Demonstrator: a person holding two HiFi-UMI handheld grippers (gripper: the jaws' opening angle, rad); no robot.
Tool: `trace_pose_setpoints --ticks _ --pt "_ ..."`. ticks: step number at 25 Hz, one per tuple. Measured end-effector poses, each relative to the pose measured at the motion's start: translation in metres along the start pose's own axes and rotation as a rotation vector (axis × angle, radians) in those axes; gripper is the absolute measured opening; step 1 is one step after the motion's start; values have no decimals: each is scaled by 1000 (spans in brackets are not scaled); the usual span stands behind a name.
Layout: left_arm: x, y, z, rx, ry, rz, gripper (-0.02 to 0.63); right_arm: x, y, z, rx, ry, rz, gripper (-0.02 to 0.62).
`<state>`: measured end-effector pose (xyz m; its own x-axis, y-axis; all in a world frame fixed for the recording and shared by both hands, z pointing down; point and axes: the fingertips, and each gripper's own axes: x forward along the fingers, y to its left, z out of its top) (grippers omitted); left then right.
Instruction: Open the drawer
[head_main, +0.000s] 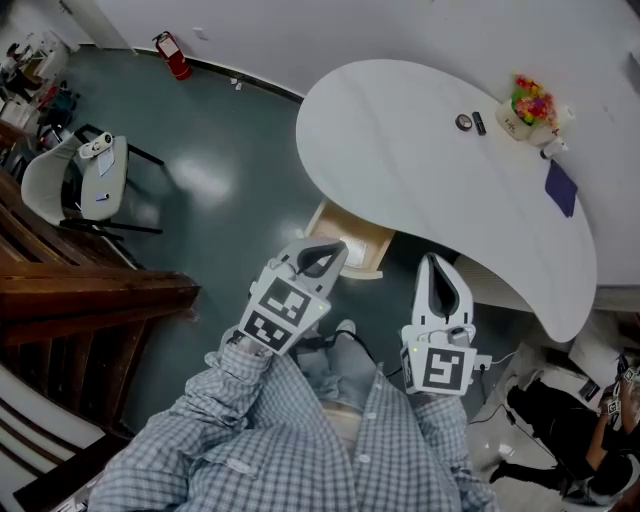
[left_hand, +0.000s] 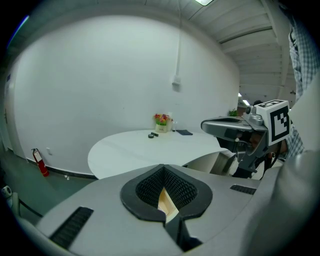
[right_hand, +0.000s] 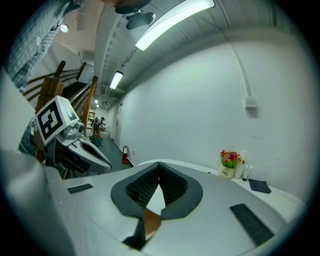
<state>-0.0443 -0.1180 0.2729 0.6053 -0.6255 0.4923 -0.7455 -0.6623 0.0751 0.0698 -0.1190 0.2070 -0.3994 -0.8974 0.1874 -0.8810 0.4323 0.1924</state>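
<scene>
Drawer (head_main: 355, 243) juts from under table's (head_main: 420, 170) near edge, likely open enough; left gripper (head_main: 322, 262), right gripper (head_main: 440, 272) both pinched together, empty; next: regrip front only if wider needed.

I see even, cool light from the ceiling tube (right_hand: 172, 21); it leaves a soft glare patch on the dark floor (head_main: 200, 182). Both gripper views bulge like fisheyes, corners black. No motion blur anywhere.
</scene>
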Motion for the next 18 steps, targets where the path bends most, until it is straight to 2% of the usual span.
trace_pose_setpoints --ticks 18 --pt "-2 -10 -2 22 -4 -29 5 -6 6 -3 11 5 5 9"
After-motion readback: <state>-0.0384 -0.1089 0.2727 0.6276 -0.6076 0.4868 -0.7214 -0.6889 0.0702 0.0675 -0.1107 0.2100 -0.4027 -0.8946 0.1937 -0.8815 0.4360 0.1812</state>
